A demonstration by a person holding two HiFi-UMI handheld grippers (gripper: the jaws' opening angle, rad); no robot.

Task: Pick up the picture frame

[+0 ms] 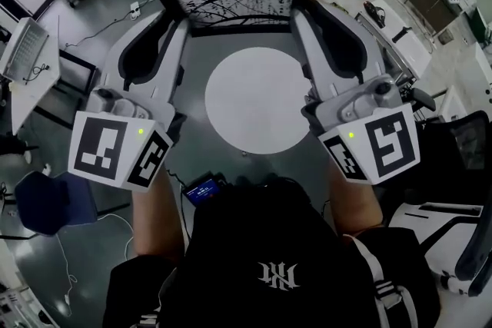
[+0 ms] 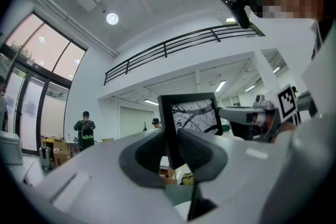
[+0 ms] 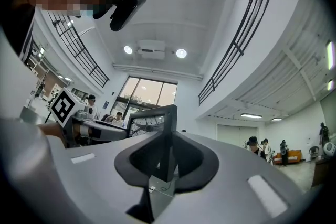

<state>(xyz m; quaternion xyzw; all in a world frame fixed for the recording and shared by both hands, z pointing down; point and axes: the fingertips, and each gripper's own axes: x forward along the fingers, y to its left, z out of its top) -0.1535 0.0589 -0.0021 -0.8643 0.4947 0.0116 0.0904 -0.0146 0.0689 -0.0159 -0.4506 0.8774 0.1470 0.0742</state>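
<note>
Left of the round white worktop (image 1: 257, 100), the left claw (image 1: 178, 18) reaches forward past the worktop's far-left rim, with its marker cube (image 1: 115, 150) on the near side, by the person's forearm. Its jaws pinch the left edge of the picture frame (image 1: 231, 0). The left gripper view shows that black edge squeezed between the dark pads (image 2: 145, 155), and the picture frame (image 2: 191, 113) rises upright above the jaws.

The frame is off the worktop. In the head view it shows just beyond the worktop's far rim, about centred on it, stretched crosswise between the two claws. It has a black border around a pale picture of dark bare branches, and the picture side faces the person.

Right of the worktop, the right claw (image 1: 302, 15) reaches past the far-right rim, its own marker cube (image 1: 377, 146) on the near side. Its jaws clamp the frame's right edge. In the right gripper view the dark pads (image 3: 191, 157) press on either side of the black border, and the picture frame (image 3: 149, 123) extends away to the left.
</note>
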